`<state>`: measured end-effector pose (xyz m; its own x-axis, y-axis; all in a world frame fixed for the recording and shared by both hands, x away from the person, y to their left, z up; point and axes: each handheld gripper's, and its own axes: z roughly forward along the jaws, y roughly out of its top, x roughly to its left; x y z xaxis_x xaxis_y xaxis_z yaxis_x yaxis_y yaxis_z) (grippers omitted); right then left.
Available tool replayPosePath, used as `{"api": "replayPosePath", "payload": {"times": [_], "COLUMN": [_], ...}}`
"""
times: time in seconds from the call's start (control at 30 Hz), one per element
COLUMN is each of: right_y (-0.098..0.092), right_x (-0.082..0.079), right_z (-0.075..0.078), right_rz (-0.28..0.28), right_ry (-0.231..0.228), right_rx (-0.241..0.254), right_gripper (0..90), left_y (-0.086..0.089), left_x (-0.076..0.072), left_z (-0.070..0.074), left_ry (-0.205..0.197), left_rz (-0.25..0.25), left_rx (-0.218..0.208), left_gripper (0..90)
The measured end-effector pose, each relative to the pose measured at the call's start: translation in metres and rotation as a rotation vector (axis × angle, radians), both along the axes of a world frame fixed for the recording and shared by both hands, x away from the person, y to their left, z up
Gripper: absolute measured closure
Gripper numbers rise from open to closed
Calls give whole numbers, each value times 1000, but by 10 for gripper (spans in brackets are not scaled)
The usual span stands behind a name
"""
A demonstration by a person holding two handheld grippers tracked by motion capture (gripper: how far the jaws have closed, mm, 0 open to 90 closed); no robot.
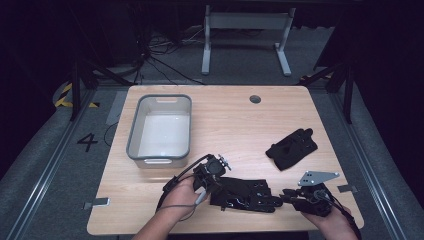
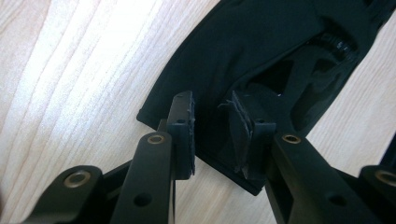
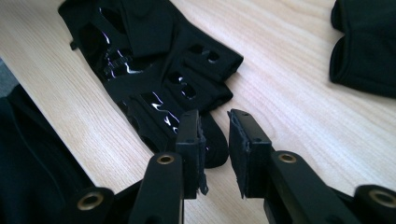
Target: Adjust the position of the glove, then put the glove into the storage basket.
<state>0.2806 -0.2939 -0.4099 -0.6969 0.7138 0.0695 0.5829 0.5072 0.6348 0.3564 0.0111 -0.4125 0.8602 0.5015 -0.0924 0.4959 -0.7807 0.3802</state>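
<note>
High view overlooks table point(image 1: 225, 120); tool views closely share the glove point(image 1: 245, 194).

Both forearms are bare, with no sleeves on them. The left gripper point(image 1: 212, 176) is matte black with a small silvery knob on top, and a black cable loops off its side. The right gripper point(image 1: 292, 195) carries a grey three-cornered plate with small holes. Up close, each black jaw has brass-ringed pivot screws and dark ribbed pads point(image 3: 239, 144), frayed along their edges.
</note>
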Motion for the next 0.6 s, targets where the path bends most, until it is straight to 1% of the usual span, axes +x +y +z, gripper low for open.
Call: {"api": "replayPosePath", "payload": {"times": [0.1,0.13,0.2,0.23,0.27,0.3,0.33,0.37,0.4,0.43,0.47,0.5,0.53,0.6], "right_y": [-1,-2,-4,-6,-6,-10,-12,-14,-16,-18,-20,-22,-22,-27], "right_x": [2,4,6,7,7,10,11,12,13,14,15,15,15,18], "right_z": [0,0,1,2,2,4,5,6,7,8,9,9,9,9], "right_rz": [4,3,-3,-7,-7,-19,-22,-28,-38,-40,-40,-48,-48,-63], "right_ry": [-1,-9,-19,-27,-27,-39,-49,-56,-60,-61,-69,-72,-72,-75], "right_rx": [0,-3,6,12,12,18,24,29,31,38,43,43,43,39], "right_gripper": [756,765,765,765,765,764,763,760,754,749,747,747,747,748], "left_y": [-1,-2,-1,0,0,3,4,4,6,7,8,8,8,10], "left_x": [-3,-5,-6,-6,-6,-7,-7,-7,-8,-8,-8,-8,-9,-8], "left_z": [2,4,7,10,10,16,19,19,25,27,28,28,30,32], "left_ry": [-9,-20,-28,-36,-36,-57,-71,-71,-90,-101,-111,-111,-117,-140], "left_rz": [0,0,1,9,9,26,37,37,58,65,75,75,85,101], "left_rx": [-7,-9,-36,-57,-57,-98,-122,-122,-163,-181,-197,-197,-207,-232], "left_gripper": [731,734,735,734,734,732,727,717,701,688,664,639,639,612]}}
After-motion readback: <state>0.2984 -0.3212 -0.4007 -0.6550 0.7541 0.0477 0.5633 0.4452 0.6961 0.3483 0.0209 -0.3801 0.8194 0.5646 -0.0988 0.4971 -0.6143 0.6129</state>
